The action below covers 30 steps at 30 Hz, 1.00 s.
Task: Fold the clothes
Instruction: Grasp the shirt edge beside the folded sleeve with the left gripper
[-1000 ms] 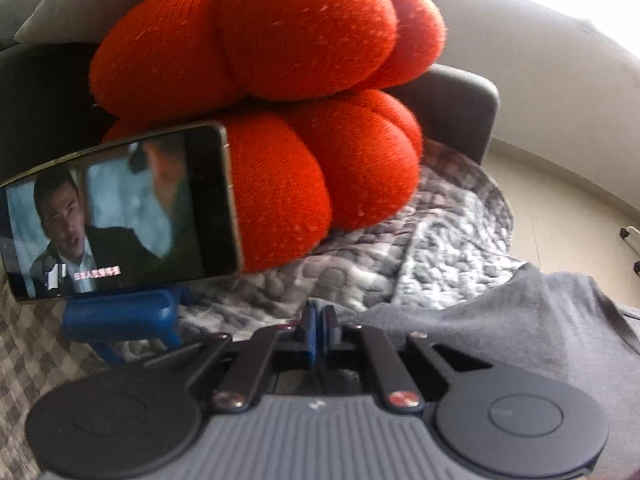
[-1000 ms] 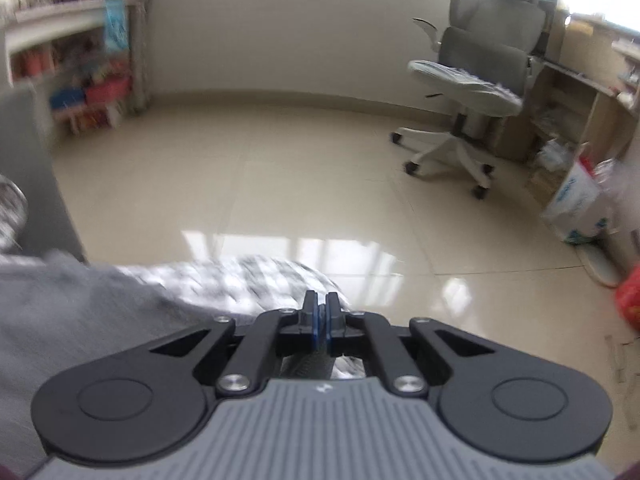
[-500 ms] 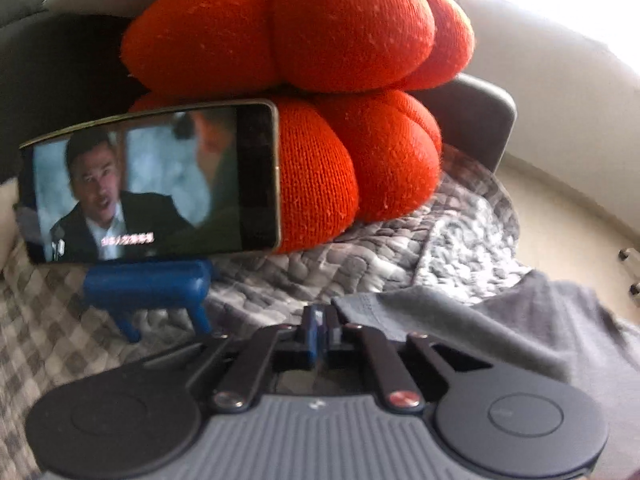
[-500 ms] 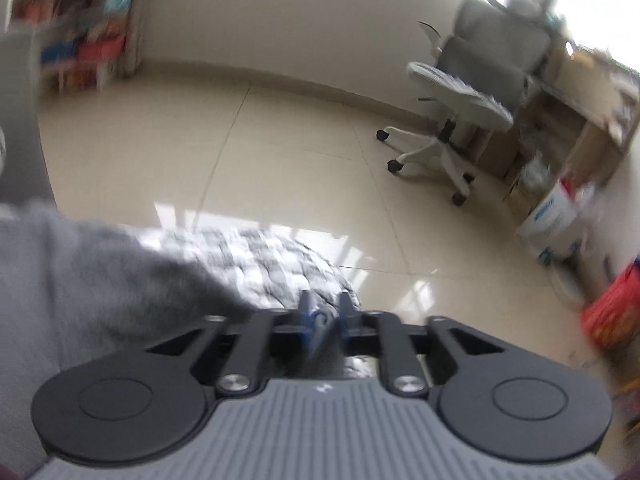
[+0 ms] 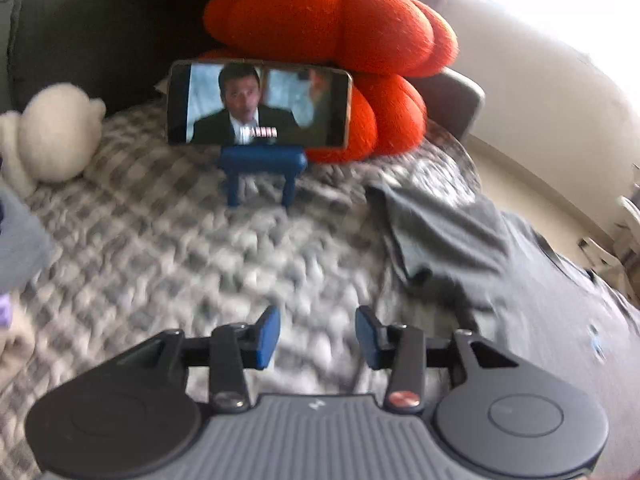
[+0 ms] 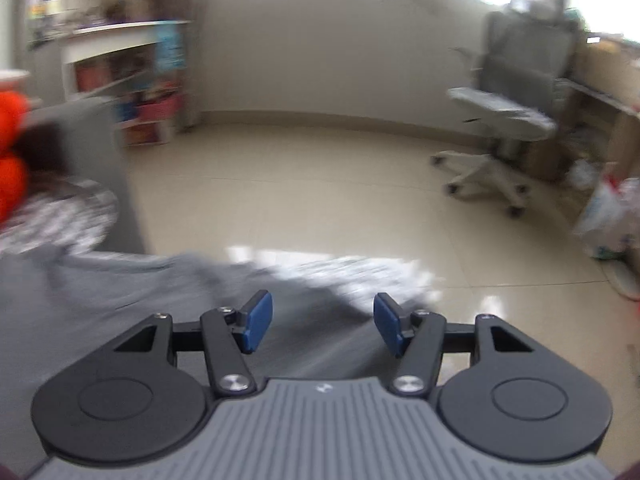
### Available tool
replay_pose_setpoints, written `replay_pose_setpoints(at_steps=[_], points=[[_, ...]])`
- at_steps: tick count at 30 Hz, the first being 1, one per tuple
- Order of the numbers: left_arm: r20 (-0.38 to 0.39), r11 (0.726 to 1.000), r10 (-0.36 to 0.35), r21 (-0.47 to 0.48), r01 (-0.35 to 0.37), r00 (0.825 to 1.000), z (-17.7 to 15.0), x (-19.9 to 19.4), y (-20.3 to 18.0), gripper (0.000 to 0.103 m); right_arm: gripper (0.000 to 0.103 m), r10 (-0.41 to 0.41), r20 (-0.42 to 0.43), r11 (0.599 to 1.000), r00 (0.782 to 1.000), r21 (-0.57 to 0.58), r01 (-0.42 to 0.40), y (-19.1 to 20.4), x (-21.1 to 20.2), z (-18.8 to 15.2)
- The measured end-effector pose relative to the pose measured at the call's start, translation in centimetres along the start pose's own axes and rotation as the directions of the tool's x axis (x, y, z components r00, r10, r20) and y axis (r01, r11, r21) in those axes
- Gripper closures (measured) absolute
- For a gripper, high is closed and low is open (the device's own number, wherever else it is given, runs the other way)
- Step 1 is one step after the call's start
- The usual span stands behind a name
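Observation:
A dark grey garment (image 5: pixel 500 264) lies spread on the checked grey blanket (image 5: pixel 180 248), with one folded edge toward the middle. My left gripper (image 5: pixel 317 334) hovers open above the blanket, just left of the garment, with nothing between its blue pads. In the right wrist view the same grey garment (image 6: pixel 120 300) stretches under and ahead of my right gripper (image 6: pixel 323 322), which is open and empty. The garment's far edge hangs near the sofa's front, over the floor.
A phone (image 5: pixel 259 106) on a blue stand (image 5: pixel 262 172) plays a video before an orange cushion (image 5: pixel 352 64). A white plush toy (image 5: pixel 52 132) sits at the left. Beyond the sofa are tiled floor (image 6: pixel 320 184), an office chair (image 6: pixel 504 120) and shelves (image 6: pixel 120 80).
Both grippers were shut on the grey garment and have opened, letting it go. The left one pulled back and left, away from the cushion. The right one rose over the cloth.

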State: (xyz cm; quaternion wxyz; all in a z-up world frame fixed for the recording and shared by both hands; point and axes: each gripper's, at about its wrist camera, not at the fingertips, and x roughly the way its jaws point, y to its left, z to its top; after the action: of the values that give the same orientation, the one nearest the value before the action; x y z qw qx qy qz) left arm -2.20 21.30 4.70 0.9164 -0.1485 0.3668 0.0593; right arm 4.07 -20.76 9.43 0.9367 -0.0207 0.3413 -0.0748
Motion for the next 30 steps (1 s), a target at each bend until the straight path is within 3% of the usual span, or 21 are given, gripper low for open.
replay_pose_setpoints(at_steps=[4, 9, 14, 17, 22, 26, 30], points=[[-0.015, 0.994, -0.068, 0.084, 0.069, 0.998, -1.2, -1.3, -1.5, 0.059, 0.043, 0.142, -0.049, 0.988, 0.989, -0.058, -0.145, 3.7, -1.0, -1.4], [-0.058, 0.983, -0.137, 0.116, 0.143, 0.989, -2.5, -1.1, -3.9, 0.056, 0.043, 0.300, -0.121, 0.942, 0.946, -0.120, -0.314, 8.2, -2.2, -3.1], [-0.097, 0.975, -0.122, 0.173, 0.138, 0.988, -4.3, 0.0, -5.1, 0.056, 0.043, 0.256, -0.167, 0.951, 0.952, -0.130, -0.279, 6.8, -1.8, -5.5], [-0.086, 0.967, -0.102, 0.224, 0.119, 0.991, -5.1, 0.0, -5.1, 0.056, 0.041, 0.239, -0.145, 0.964, 0.960, -0.087, -0.253, 3.4, -2.2, -6.4], [-0.094, 0.972, -0.077, 0.213, 0.096, 0.993, -4.9, -0.1, -4.4, 0.056, 0.043, 0.206, -0.118, 0.978, 0.971, 0.011, -0.207, -2.5, -3.3, -7.8], [-0.093, 0.974, -0.070, 0.208, 0.089, 0.993, -4.8, -0.2, -4.1, 0.065, 0.044, 0.171, -0.103, 0.985, 0.980, 0.022, -0.170, -4.6, -3.9, -9.0], [-0.079, 0.975, -0.078, 0.201, 0.093, 0.994, -4.1, -0.8, -4.5, 0.072, 0.044, 0.136, -0.080, 0.991, 0.988, -0.003, -0.137, -4.1, -5.1, -9.2]])
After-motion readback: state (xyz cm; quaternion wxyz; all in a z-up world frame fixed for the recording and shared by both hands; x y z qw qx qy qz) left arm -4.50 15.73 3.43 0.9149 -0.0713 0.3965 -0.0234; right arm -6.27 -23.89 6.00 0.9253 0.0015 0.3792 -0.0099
